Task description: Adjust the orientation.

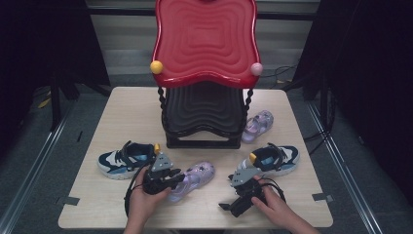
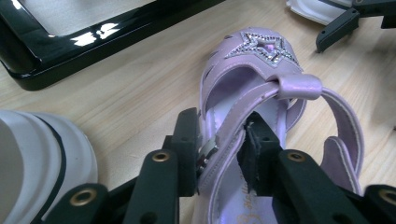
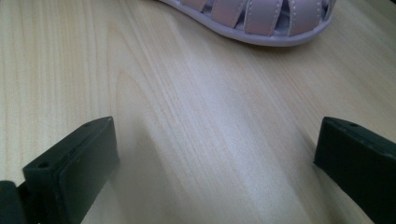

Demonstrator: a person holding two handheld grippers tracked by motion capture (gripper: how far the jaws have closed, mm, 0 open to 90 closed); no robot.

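Lilac sandal (image 2: 261, 93) strap is clenched in the left tool (image 2: 223, 149); right tool (image 3: 215, 163) gapes over bare table (image 3: 187, 116).

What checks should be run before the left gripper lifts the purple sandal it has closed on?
1. Left gripper shut on the purple sandal at its side strap: ok.
2. Both fingers press the strap: ok.
3. Hold deep enough to carry the sandal's weight: cannot tell.
4. Right gripper open, nothing between its fingers, above bare table: ok.
5. Blue sneaker beside the sandal apart from it: ok.
6. Black lower shelf of the rack free for a shoe: ok.
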